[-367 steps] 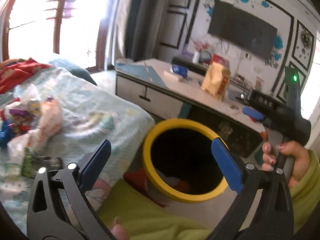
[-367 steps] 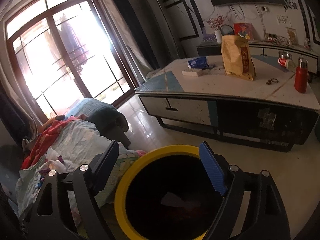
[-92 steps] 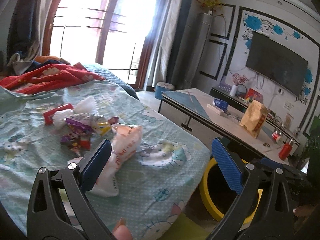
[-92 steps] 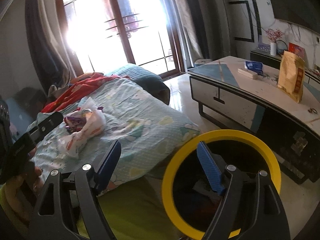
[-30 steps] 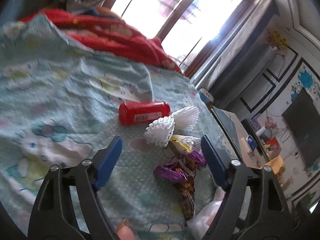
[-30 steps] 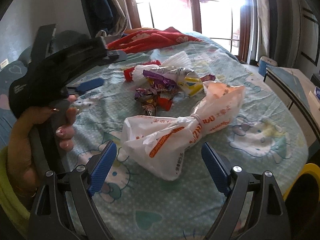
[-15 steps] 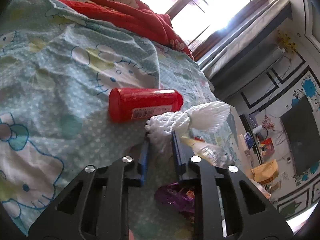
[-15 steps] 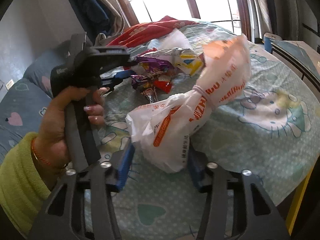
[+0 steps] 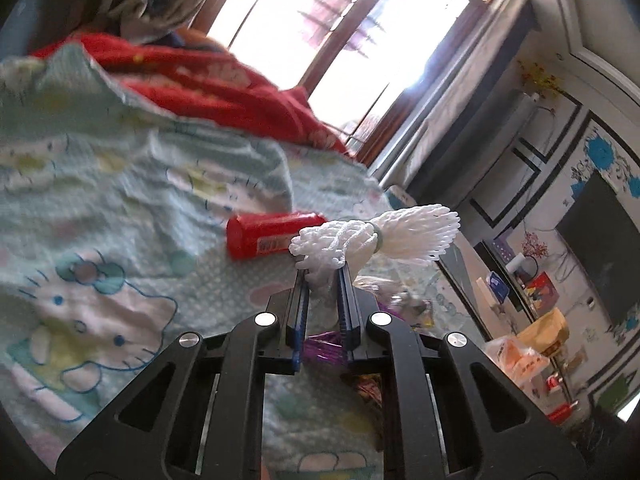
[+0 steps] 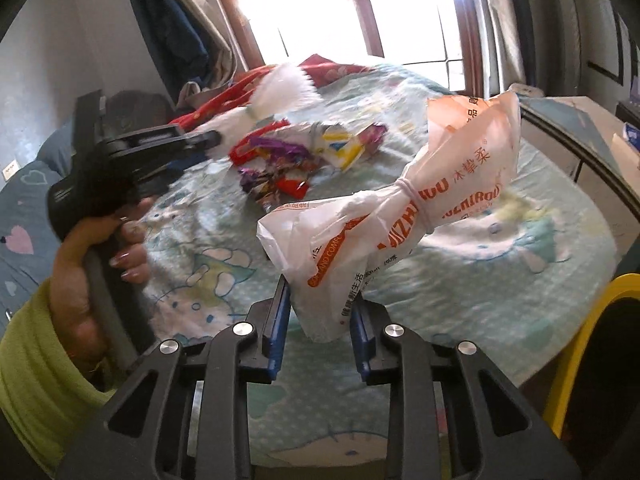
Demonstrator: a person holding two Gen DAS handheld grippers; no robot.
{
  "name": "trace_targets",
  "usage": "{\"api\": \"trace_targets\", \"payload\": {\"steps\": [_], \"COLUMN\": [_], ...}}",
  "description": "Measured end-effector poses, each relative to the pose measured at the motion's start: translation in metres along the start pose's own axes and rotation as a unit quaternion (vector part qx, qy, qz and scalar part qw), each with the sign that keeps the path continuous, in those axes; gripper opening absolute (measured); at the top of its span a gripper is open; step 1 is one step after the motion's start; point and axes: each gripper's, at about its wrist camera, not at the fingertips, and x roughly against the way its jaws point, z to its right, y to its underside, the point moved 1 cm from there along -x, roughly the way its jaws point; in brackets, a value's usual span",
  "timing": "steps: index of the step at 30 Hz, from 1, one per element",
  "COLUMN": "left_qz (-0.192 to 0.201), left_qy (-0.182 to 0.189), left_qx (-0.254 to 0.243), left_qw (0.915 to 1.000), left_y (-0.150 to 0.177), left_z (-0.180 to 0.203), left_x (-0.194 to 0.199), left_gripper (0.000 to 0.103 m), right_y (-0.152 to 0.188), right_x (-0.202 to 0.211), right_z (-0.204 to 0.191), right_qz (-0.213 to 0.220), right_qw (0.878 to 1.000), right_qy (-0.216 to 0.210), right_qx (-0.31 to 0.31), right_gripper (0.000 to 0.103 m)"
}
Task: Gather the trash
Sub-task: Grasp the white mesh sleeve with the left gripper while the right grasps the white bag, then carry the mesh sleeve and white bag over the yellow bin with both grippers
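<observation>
The left tool (image 9: pixel 322 280) is closing its jaws on the knotted end of a white foam net (image 9: pixel 376 236), which stands up from the pads in the middle of the left wrist view, its frayed end fanning toward the right. Just behind the net, touching it in the picture, a red tube (image 9: pixel 272 232) lies on the pale green cartoon-print bedsheet (image 9: pixel 100 184). A red blanket (image 9: pixel 208 80) is bunched in the upper left. Below the net, partly hidden by the tool, lie purple wrappers (image 9: pixel 324 338). This view alone shows the far right of the room: a dark screen (image 9: pixel 604 248) on the wall and a counter (image 9: pixel 472 276) with a yellowish bag (image 9: pixel 546 330) on it.

The right wrist view gives what the left one lacks. The right tool (image 10: pixel 318 322) is closing its jaws on the lower end of a white plastic bag with orange print (image 10: pixel 404 208), tied at its waist by a band and leaning up toward the upper right. At the left edge, a hand (image 10: pixel 96 256) in a yellow-green sleeve (image 10: pixel 36 368) grips the handle of the left tool (image 10: pixel 208 140), with the foam net blurred at its tip in the upper left centre. Between the two tools, on the sheet, lies a heap of candy wrappers (image 10: pixel 296 160). At the lower right edge shows the yellow rim of a bin (image 10: pixel 580 328).
</observation>
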Motion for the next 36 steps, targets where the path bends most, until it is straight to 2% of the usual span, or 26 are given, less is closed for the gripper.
{"api": "trace_targets", "payload": {"steps": [4, 16, 36], "left_qz": [0.008, 0.0, -0.037], "left_qy": [0.01, 0.053, 0.103], "left_qx": [-0.023, -0.076, -0.16], "left_qw": [0.9997, 0.9957, 0.981], "left_y": [-0.001, 0.011, 0.051], "left_z": [0.016, 0.065, 0.125], "left_x": [0.012, 0.02, 0.017], "left_gripper": [0.009, 0.009, 0.009], "right_y": [-0.004, -0.008, 0.0], "right_x": [0.011, 0.046, 0.1], "right_z": [0.008, 0.043, 0.106], "right_qz": [0.013, 0.035, 0.066], "right_qw": [1.0, 0.999, 0.991], "right_qy": [0.008, 0.035, 0.1], "right_qx": [0.002, -0.017, -0.067], "right_gripper": [0.026, 0.026, 0.026]}}
